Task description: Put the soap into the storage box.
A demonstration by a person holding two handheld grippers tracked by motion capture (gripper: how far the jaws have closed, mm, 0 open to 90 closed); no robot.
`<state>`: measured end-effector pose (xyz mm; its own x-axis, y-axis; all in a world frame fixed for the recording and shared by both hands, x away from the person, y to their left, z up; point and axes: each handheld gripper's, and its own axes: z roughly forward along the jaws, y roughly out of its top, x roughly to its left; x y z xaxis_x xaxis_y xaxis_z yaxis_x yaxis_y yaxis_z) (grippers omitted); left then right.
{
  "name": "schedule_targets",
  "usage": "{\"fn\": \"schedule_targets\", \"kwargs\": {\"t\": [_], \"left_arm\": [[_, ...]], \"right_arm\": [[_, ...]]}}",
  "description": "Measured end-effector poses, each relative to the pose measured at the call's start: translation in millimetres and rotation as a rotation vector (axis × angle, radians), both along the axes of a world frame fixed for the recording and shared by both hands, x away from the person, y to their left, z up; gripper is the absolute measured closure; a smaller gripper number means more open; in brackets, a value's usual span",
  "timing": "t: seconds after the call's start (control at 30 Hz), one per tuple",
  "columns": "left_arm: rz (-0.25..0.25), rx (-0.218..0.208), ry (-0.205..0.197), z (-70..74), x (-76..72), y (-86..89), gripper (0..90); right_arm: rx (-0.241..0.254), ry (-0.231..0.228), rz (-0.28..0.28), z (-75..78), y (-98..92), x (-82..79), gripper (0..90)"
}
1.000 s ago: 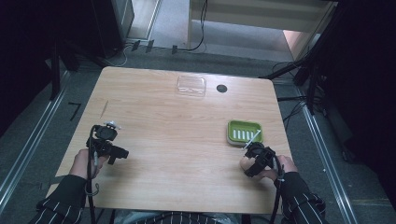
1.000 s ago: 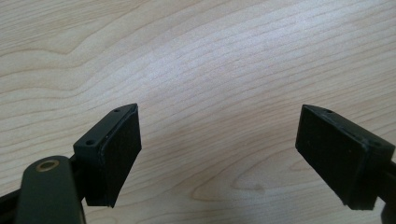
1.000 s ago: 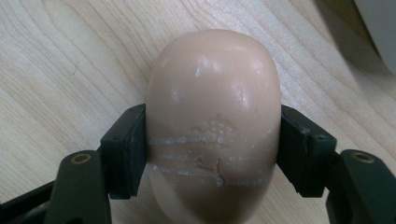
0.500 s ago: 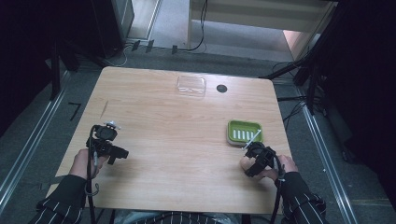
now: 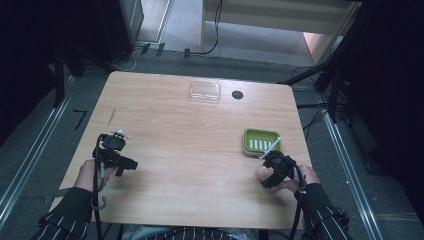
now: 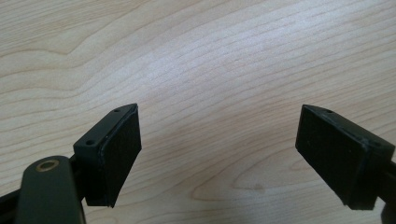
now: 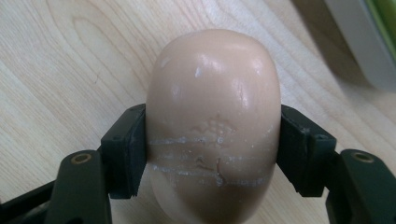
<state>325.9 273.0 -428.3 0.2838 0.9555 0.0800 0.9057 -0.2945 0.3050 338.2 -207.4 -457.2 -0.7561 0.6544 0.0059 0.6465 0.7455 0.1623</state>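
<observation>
Soap bar (image 7: 213, 121) between clamped hand-held gripper (image 7: 212, 147) pads

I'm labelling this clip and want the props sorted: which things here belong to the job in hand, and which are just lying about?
In the job:
- bar of soap, clamped in the right gripper
- green soap dish, likely its destination

Lying about:
- clear plastic lid
- small black disc
- left gripper, open over bare wooden table

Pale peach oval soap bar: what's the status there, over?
Right hand-held gripper shut on pale peach oval soap bar. Left hand-held gripper open over bare wood. Green ridged soap dish close by, path clear.
</observation>
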Motion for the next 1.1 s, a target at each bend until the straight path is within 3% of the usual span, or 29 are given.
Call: {"fn": "schedule_targets", "kwargs": {"t": [0.47, 1.1], "left_arm": [[-0.001, -0.004, 0.000, 0.2, -0.6, -0.2, 14.8], [-0.005, -0.001, 0.003, -0.5, -1.0, -0.5, 14.8]], "right_arm": [[0.012, 0.003, 0.028, 7.6, 1.2, 4.2, 33.6], [0.023, -0.031, 0.077, 24.0, -0.5, 9.8, 33.6]]}}
